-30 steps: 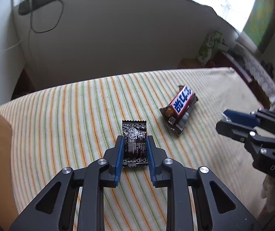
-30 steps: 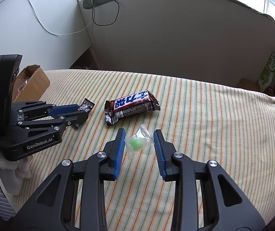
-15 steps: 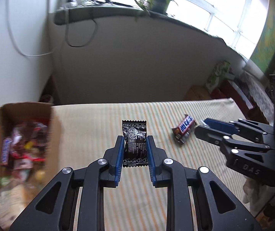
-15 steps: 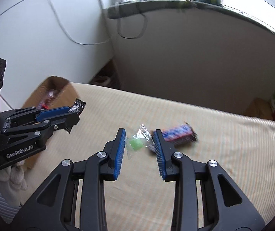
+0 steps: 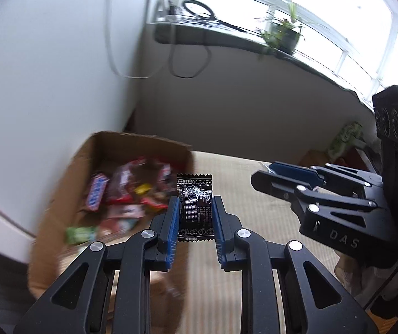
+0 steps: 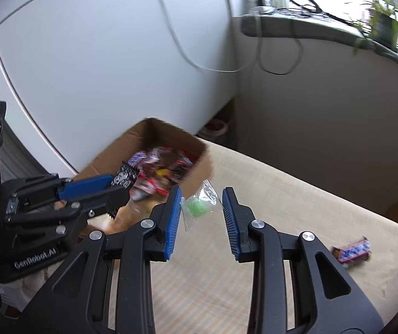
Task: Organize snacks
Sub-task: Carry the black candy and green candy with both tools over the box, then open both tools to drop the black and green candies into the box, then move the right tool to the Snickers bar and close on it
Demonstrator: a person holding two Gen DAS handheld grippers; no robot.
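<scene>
Mid-carry over the open brown cardboard box (image 5: 59, 208), already heaped with wrapped snacks. Clamped in the left gripper (image 5: 194, 217): a black printed foil sachet (image 5: 194, 208). Pinched in the right gripper (image 6: 201, 208): a clear-wrapped green candy (image 6: 197, 207). Left on the striped cloth: one chocolate bar (image 6: 351, 252) (label blurred). Box contents smeared, uncountable.
</scene>
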